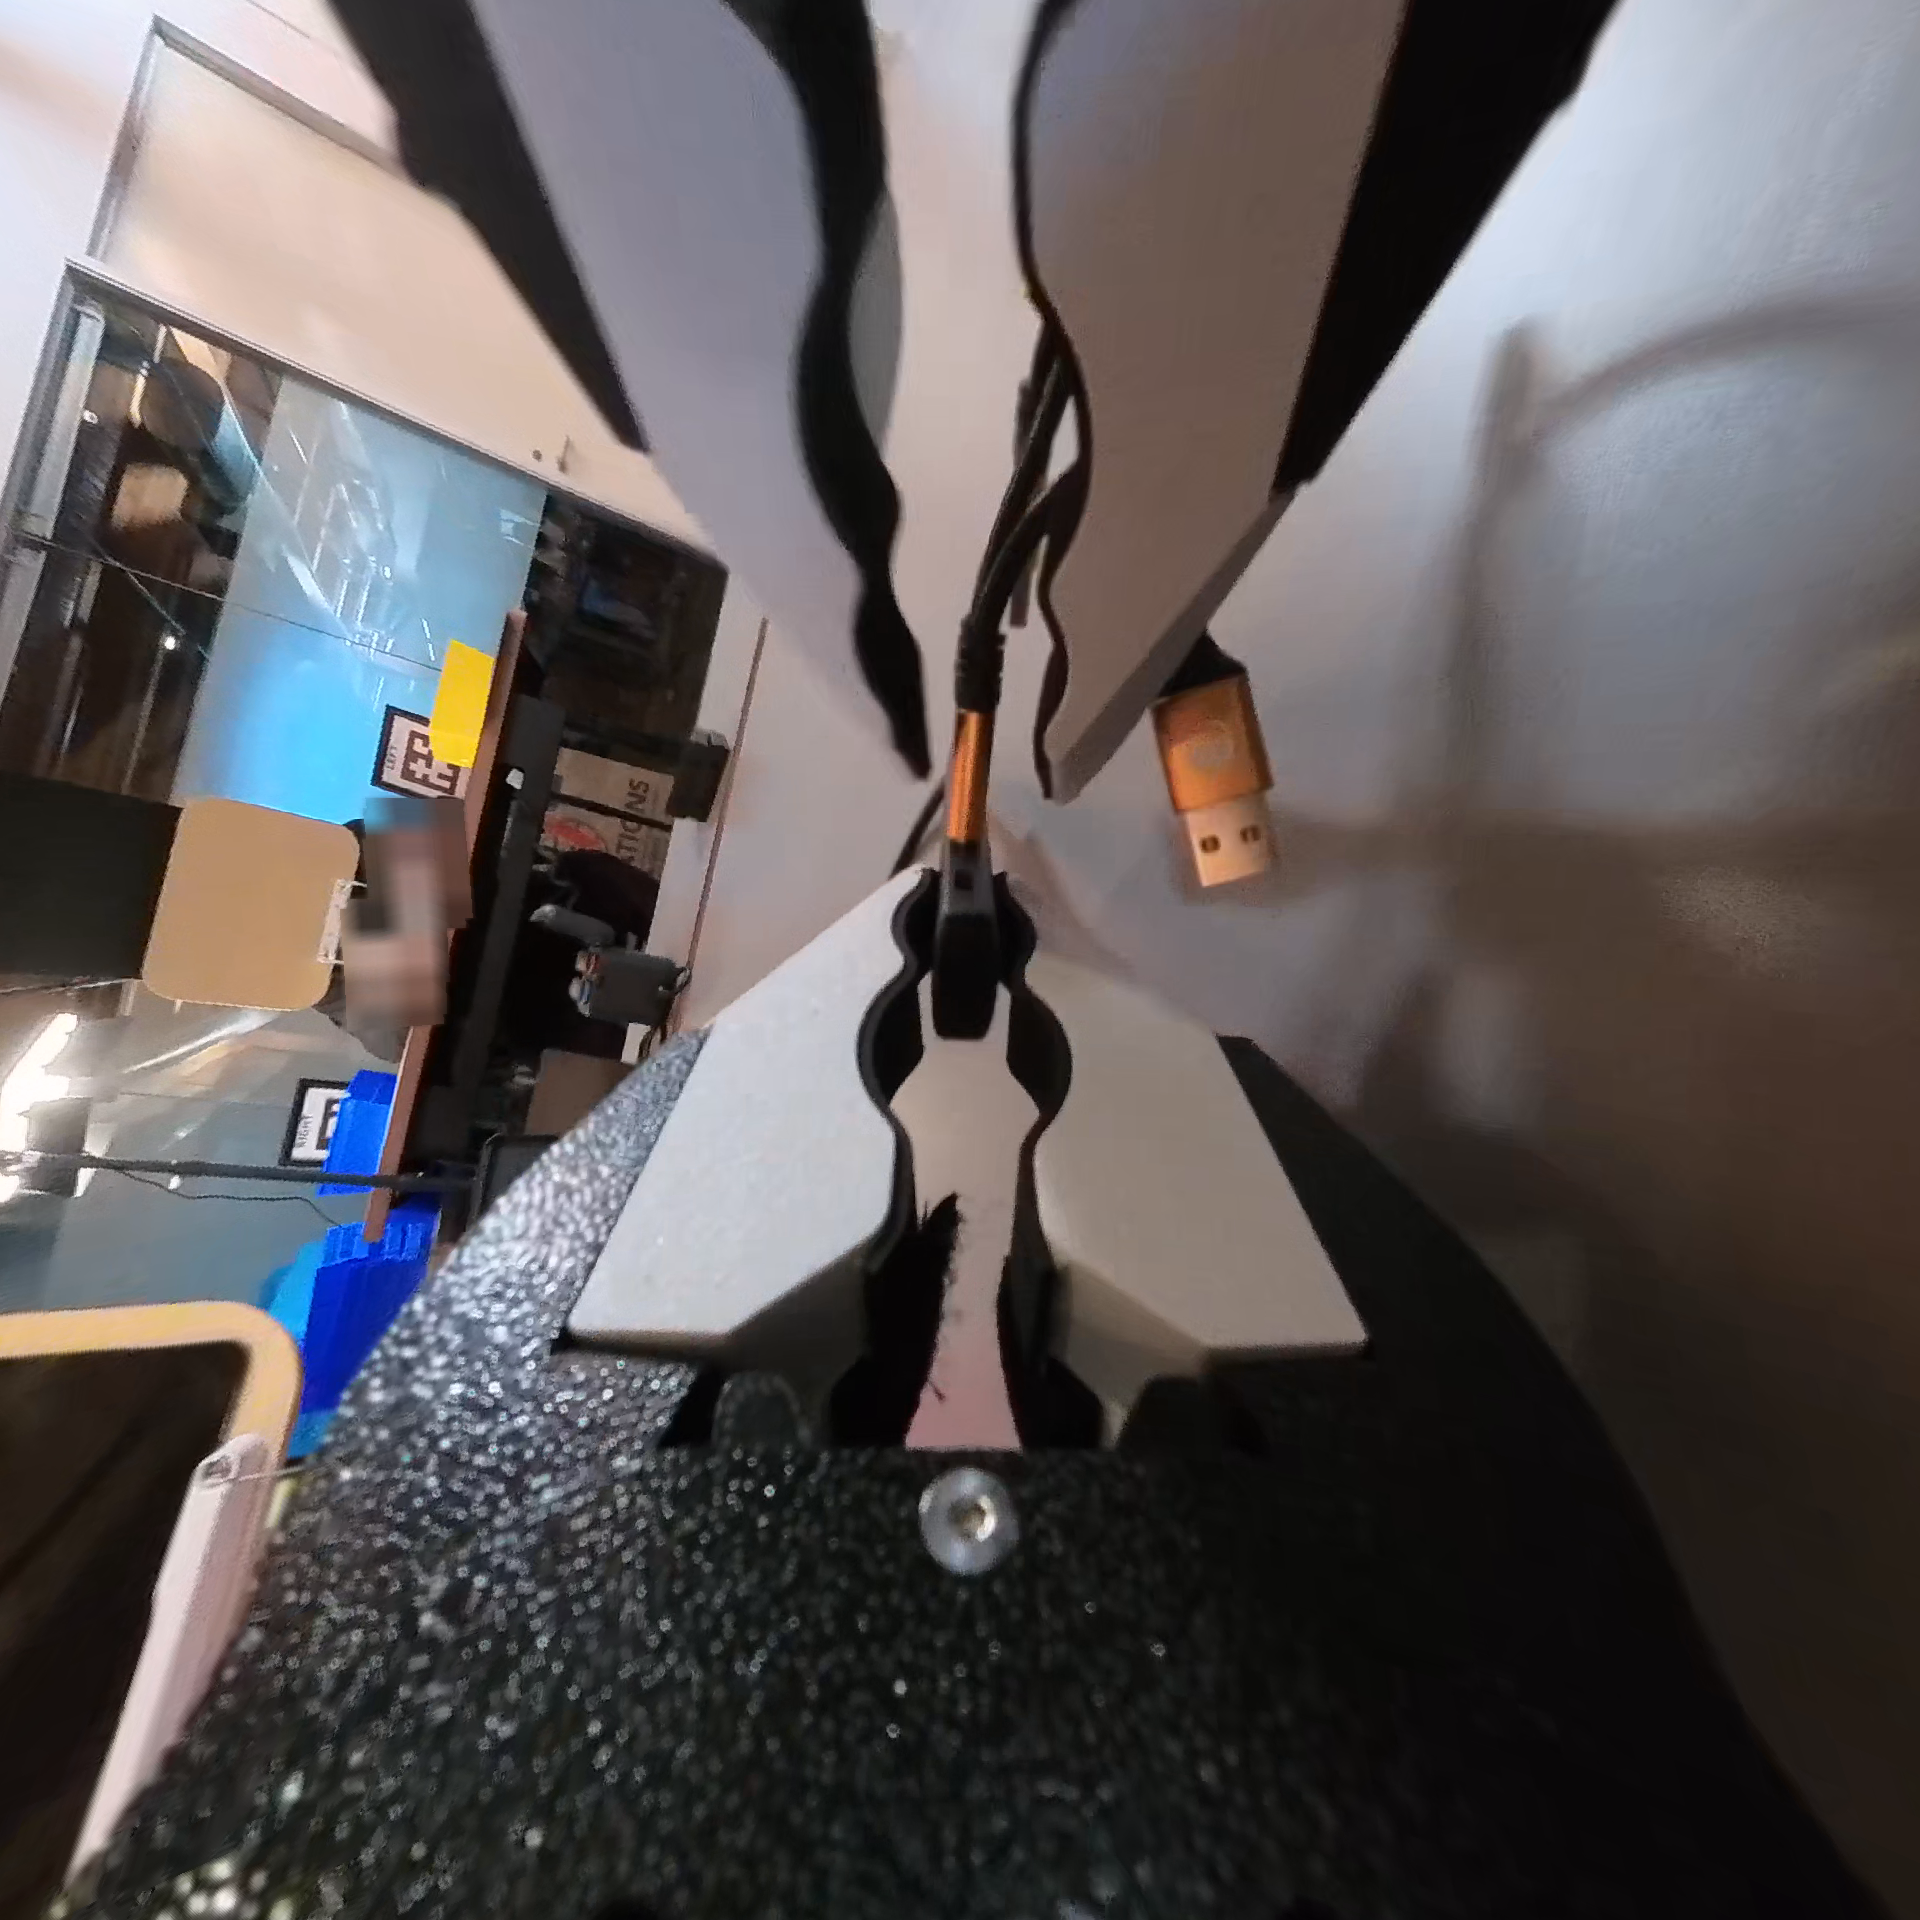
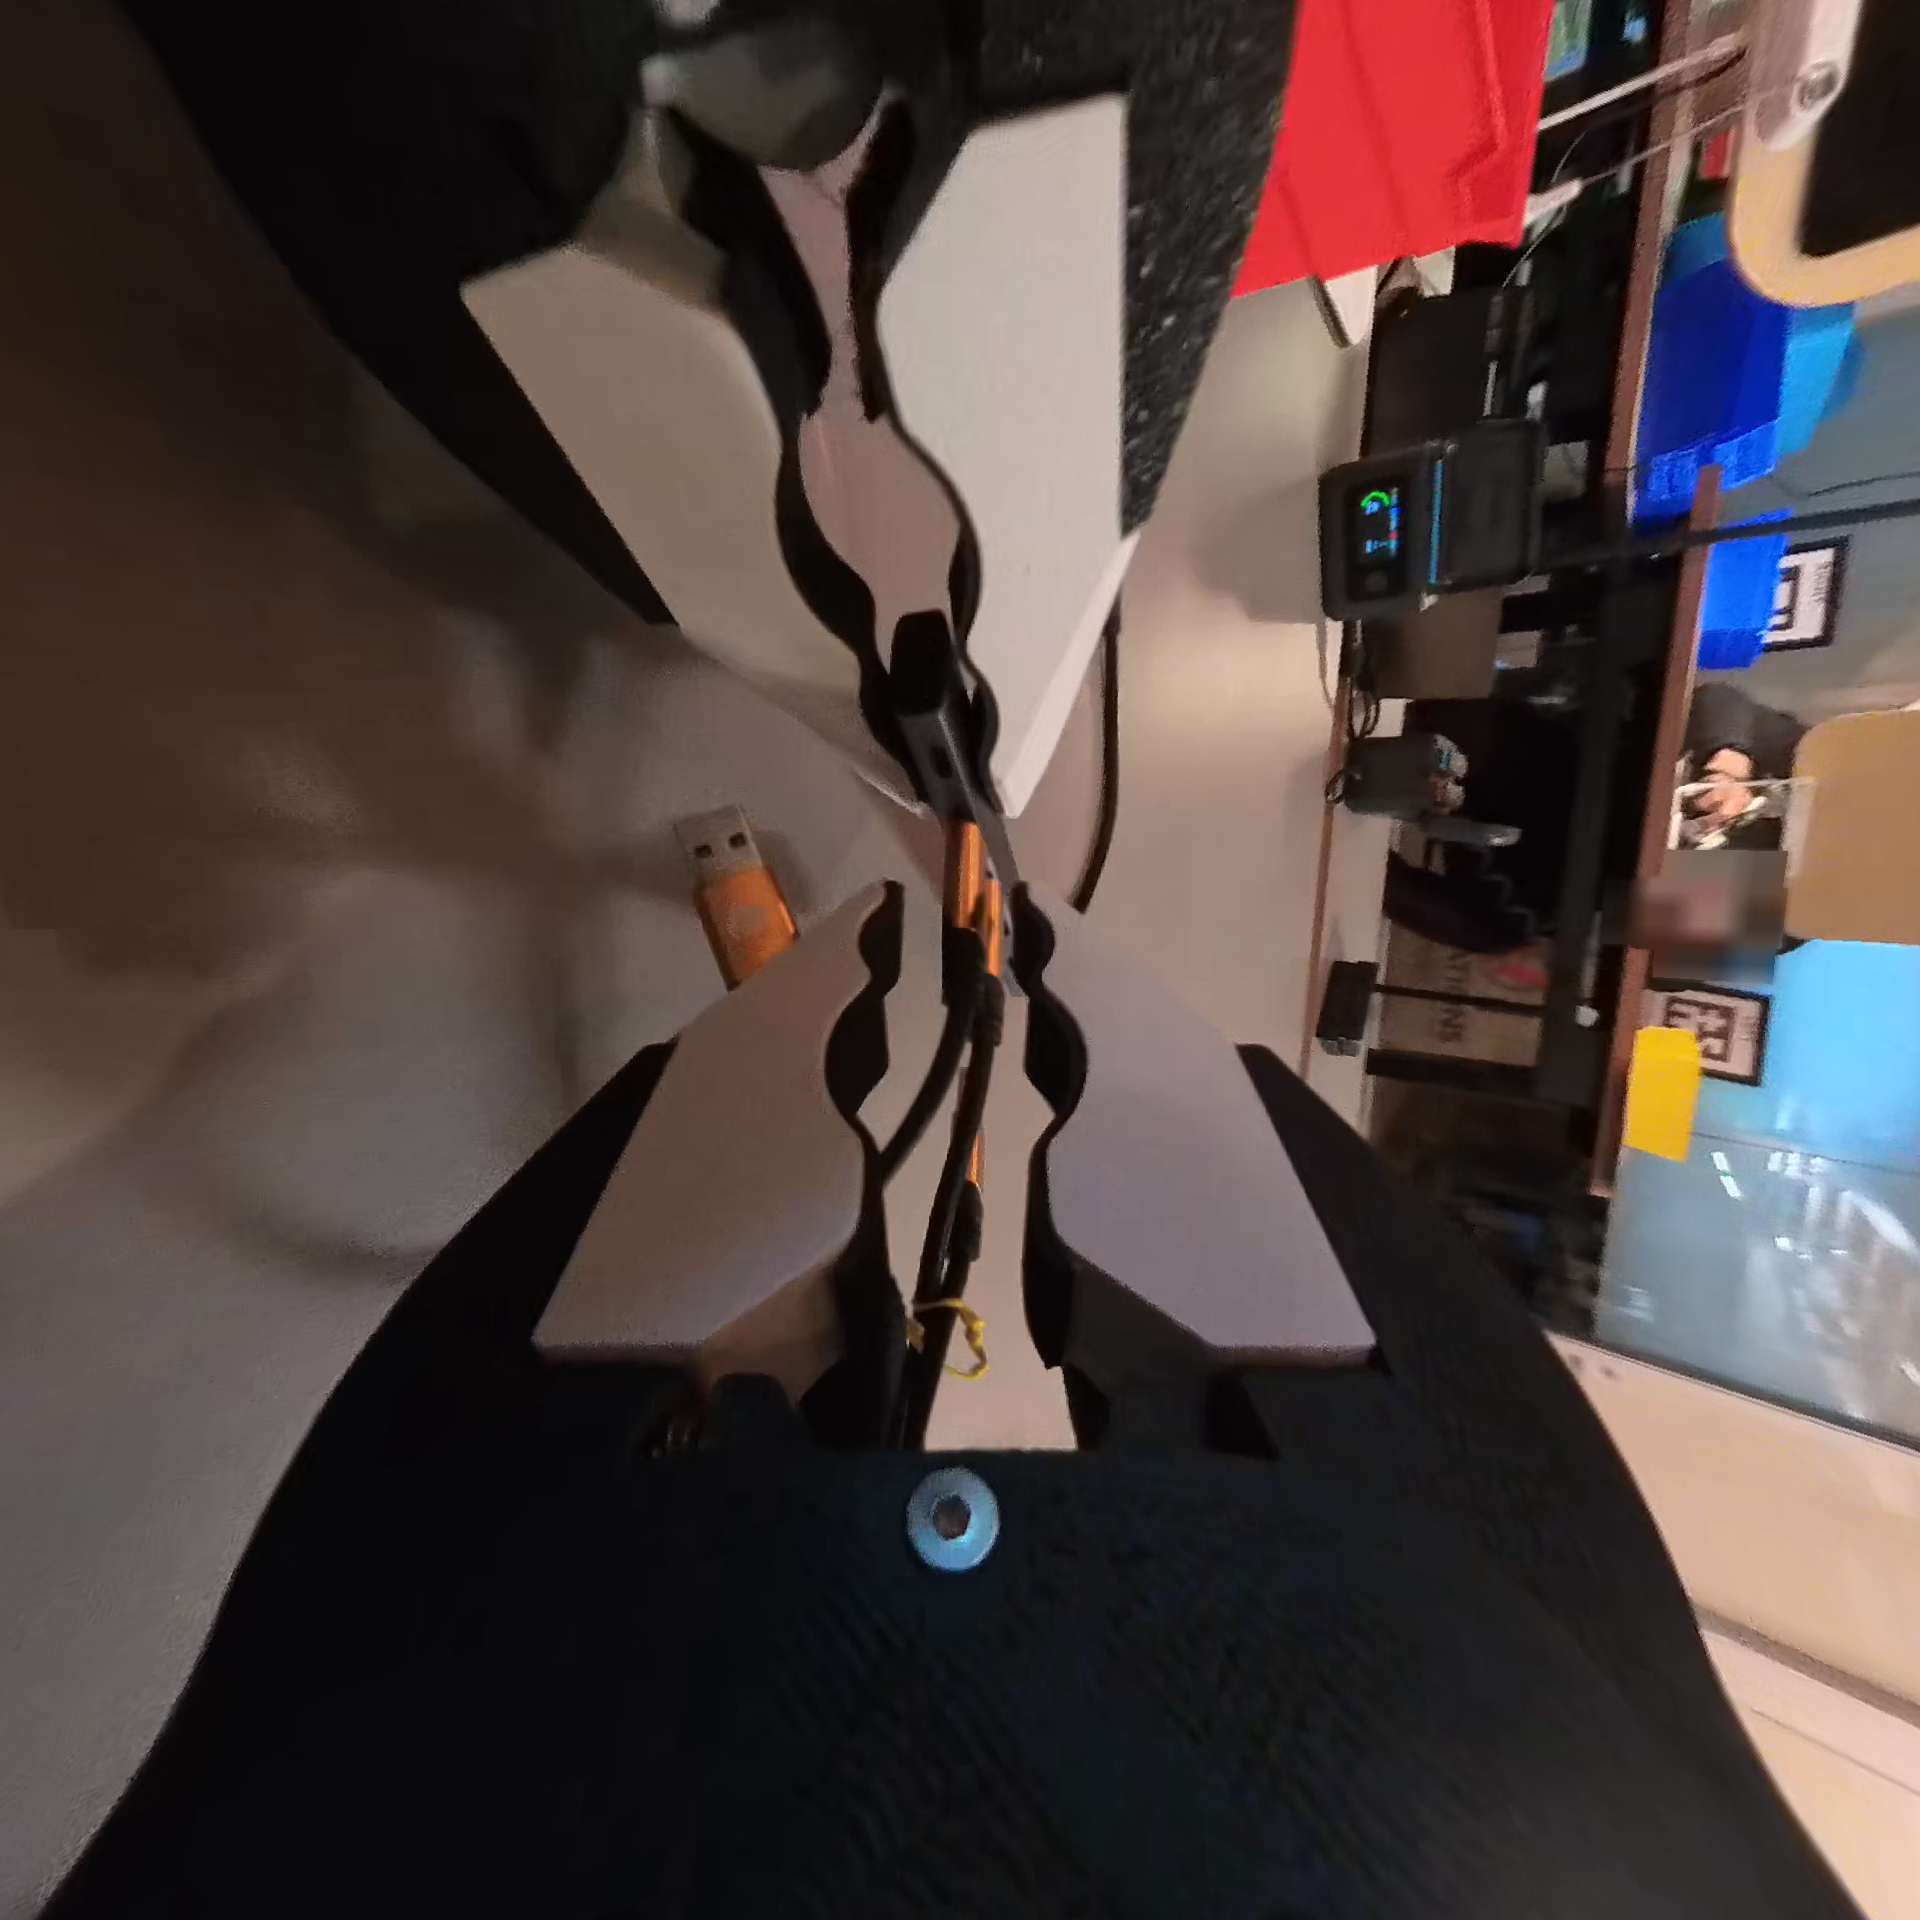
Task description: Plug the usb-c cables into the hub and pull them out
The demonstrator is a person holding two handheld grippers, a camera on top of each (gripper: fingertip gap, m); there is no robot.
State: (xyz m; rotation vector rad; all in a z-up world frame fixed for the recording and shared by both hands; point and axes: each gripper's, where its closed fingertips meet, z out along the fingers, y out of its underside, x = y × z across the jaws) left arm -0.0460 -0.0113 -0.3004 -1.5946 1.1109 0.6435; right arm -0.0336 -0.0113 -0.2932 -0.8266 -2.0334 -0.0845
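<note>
**Two grippers meet nose to nose over the hub and an orange plug**

Nearest in our left wrist view, the left gripper (image 1: 961, 914) has its wavy black-lined fingers (image 1: 800, 1070) closed tight on the small black hub (image 1: 964, 956), which stands edge-on between the tips. Out of the hub's far end runs the orange usb-c plug (image 1: 966, 774), seated in the hub with its black cable (image 1: 1023, 468) trailing away. Just past it the right gripper (image 1: 982, 769) points back at us, its jaws partly apart around the cable; we cannot tell whether they touch the plug.

From our right wrist view, the right gripper (image 2: 956, 904) frames the orange plug (image 2: 971, 883) in a narrow gap, and we cannot tell whether it pinches it. The cables (image 2: 940, 1174) run back between its fingers. Beyond, the left gripper (image 2: 925, 707) clamps the hub (image 2: 930, 696).

A loose orange USB-A plug (image 1: 1216, 790) lies on the pale table (image 1: 1558, 727) just beside the tips.
</note>
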